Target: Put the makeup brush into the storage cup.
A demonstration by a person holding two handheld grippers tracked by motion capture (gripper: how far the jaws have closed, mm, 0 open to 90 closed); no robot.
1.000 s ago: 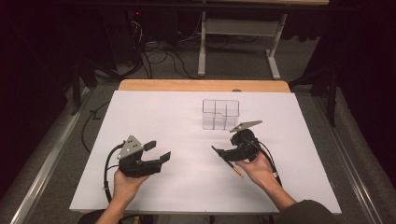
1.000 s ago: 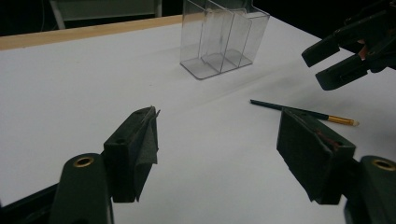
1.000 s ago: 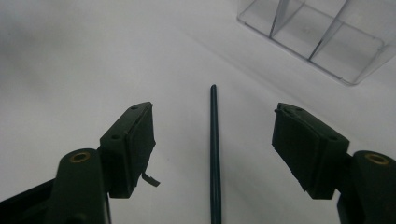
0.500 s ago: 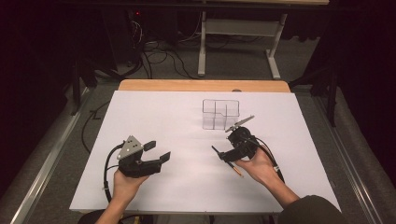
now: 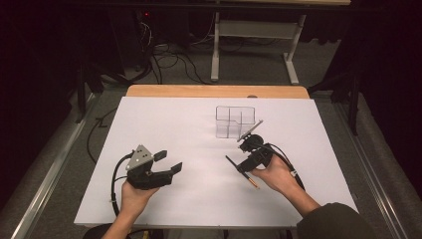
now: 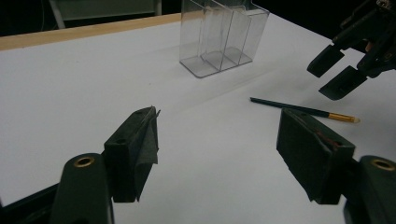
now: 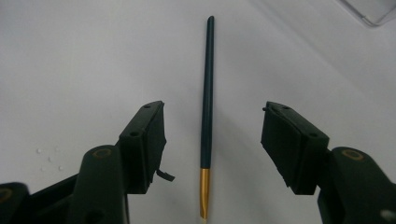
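Observation:
A thin dark pencil-like stick with a gold end lies flat on the white table sheet. My right gripper hovers open right over it. In the right gripper view the stick runs straight up between the two jaws, touching neither; gripper. A clear plastic divided box stands upright just beyond. My left gripper rests open and empty at the left front. In the left gripper view, beyond its own gripper, lie the stick, the box and the right gripper.
The sheet's far side ends at a wooden table edge. Beyond it are a table frame and cables on the floor. A metal rail runs along the left.
My right gripper has tilted and come down a little closer over the stick, toward the person. The left gripper and the box have stayed put.

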